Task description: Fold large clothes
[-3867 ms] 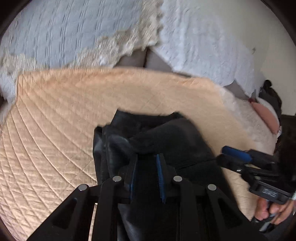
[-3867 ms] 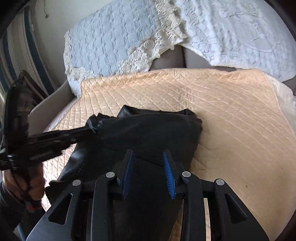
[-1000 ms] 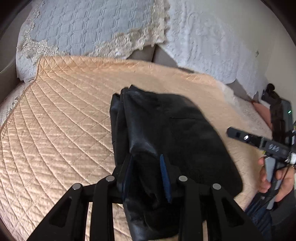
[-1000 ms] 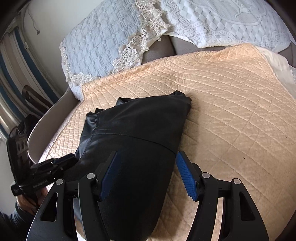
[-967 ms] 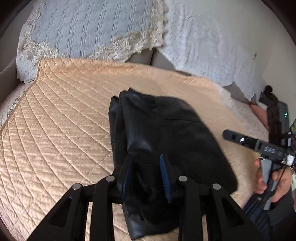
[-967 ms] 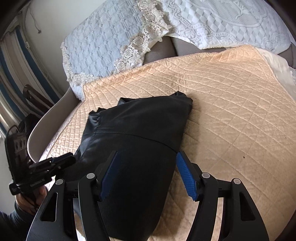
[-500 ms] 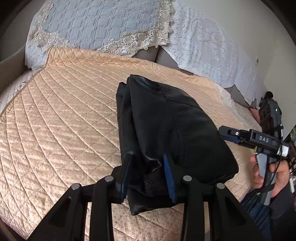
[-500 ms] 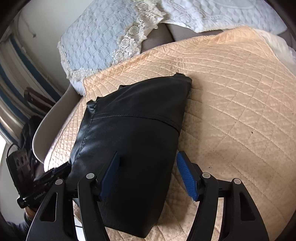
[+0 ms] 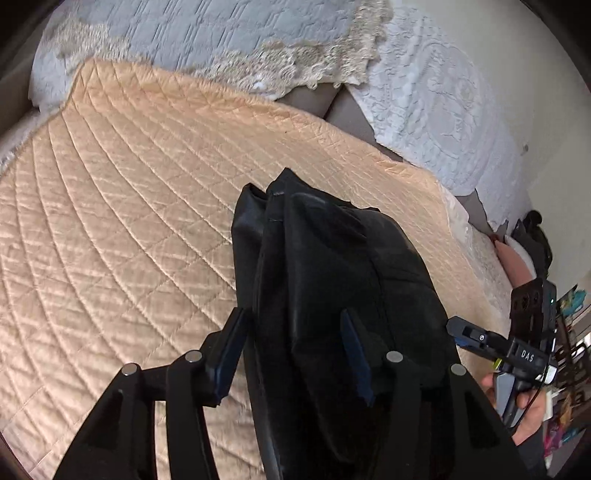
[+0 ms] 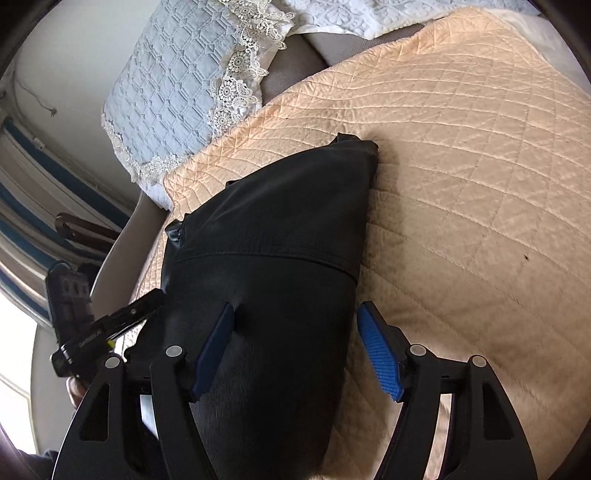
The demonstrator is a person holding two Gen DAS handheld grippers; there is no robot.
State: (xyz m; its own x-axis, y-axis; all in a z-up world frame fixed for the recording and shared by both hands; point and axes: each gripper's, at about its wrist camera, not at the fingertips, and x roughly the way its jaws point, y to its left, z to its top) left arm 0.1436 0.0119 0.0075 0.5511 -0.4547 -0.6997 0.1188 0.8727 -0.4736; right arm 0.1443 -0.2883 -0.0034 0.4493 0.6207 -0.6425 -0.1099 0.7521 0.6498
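A black, leather-like garment lies folded in a thick bundle on the peach quilted bedspread. My left gripper hangs over its near end. Its jaws are opening, with the garment's left layers between them; the left pad stands just off the bundle's edge. In the right wrist view the same garment lies under my right gripper. Those jaws are also opening, spread wider than the bundle, and the right pad is off the cloth. Each camera sees the other gripper beside the bundle.
A blue-grey pillow with a lace edge and a white embossed pillow lean at the head of the bed. A hand holds the right gripper by the bed's right edge. Bare bedspread stretches right of the garment.
The left jaws have spread apart and no longer pinch the garment. Both grippers have sunk closer to the bundle, which stays flat on the bedspread.
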